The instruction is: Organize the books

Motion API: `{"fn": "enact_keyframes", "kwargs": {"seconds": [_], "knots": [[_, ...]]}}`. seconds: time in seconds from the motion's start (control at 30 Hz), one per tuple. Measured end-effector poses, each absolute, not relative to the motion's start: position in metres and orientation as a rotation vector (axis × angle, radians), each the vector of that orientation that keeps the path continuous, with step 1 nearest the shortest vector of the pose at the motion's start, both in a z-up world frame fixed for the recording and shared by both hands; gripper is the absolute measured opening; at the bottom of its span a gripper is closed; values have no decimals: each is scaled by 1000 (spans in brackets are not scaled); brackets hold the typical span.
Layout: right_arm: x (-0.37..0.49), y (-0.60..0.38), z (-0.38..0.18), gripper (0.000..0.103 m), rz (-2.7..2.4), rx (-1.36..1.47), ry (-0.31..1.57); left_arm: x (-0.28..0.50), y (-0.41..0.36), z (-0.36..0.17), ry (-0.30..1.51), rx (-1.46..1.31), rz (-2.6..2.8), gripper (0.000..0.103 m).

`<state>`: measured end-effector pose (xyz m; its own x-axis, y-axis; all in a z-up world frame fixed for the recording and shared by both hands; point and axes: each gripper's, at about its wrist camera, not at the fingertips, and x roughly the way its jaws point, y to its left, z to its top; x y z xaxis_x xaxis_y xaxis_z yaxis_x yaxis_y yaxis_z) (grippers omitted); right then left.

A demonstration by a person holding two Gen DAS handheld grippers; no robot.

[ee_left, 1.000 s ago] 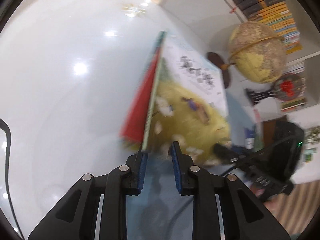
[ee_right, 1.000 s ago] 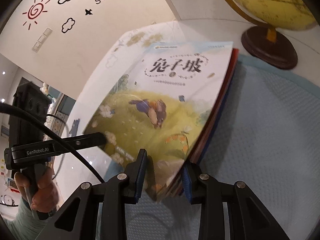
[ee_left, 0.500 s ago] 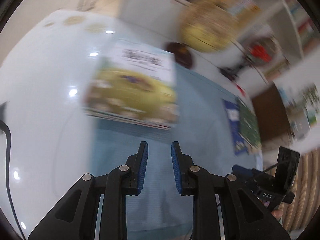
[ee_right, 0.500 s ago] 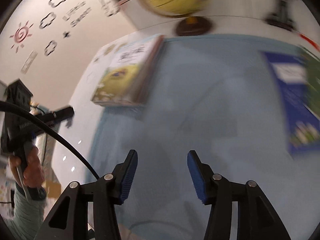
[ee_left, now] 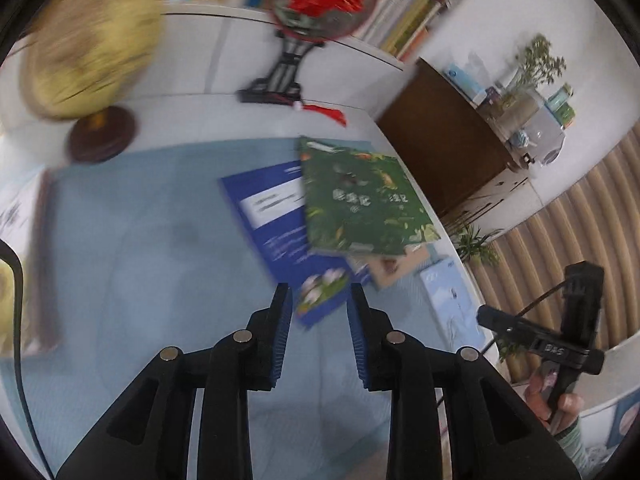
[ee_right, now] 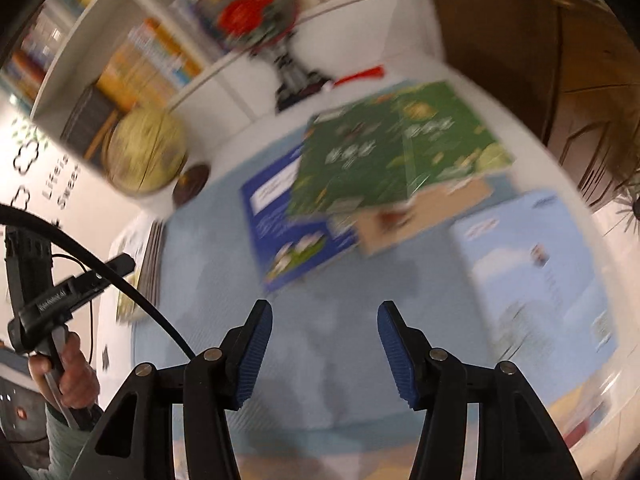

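Lining the white wall shelves [ee_left: 400, 20], rows of upright books fill the compartments. On the light-blue textured mat [ee_left: 160, 240], a glossy green picture book [ee_left: 360, 200] lies tilted across a dark-blue paperback [ee_left: 272, 216], a pale-blue book [ee_right: 532, 264] just beside. Both the left gripper [ee_left: 316, 308] and right gripper [ee_right: 324, 320] hang above the mat with jaws opening, nothing between them.

worktop [ee_left: 404, 152]: white, round edge | on it: blue mat [ee_left: 140, 248], globe [ee_left: 92, 52], fan stand [ee_left: 280, 80] | on mat: blue book [ee_left: 276, 216], light-blue book [ee_right: 536, 264]
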<state>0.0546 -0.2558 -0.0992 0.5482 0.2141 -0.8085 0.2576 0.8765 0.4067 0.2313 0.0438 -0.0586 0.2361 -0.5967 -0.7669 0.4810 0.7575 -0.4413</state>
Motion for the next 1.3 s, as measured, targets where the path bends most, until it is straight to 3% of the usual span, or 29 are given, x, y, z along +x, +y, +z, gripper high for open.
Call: {"fn": "enact_keyframes", "kwargs": {"seconds": [0.27,0.47,0.7,0.77,0.87,1.07,1.3], "knots": [[128,-349,-116,55,29,437,1057,290,-71,-101,1192,-122,-587,26],[193,-369,-155,56,111,379,1175,323,-98,-146,1275,-131,-436,30],[241,-364,-189,56,126,316,1226,346,-104,-182,1335,-170,-354,30],[249,-361,-193,56,113,278,1221,347,-102,-181,1304,-190,-351,35],[259,-350,-200,37,141,204,1230,347,-106,-182,1299,-192,-375,35],[265,-325,-205,38,153,63,1214,328,-109,-180,1297,-183,-470,36],[230,-302,-197,38,260,91,1224,266,-48,-179,1329,-349,-429,36]]}}
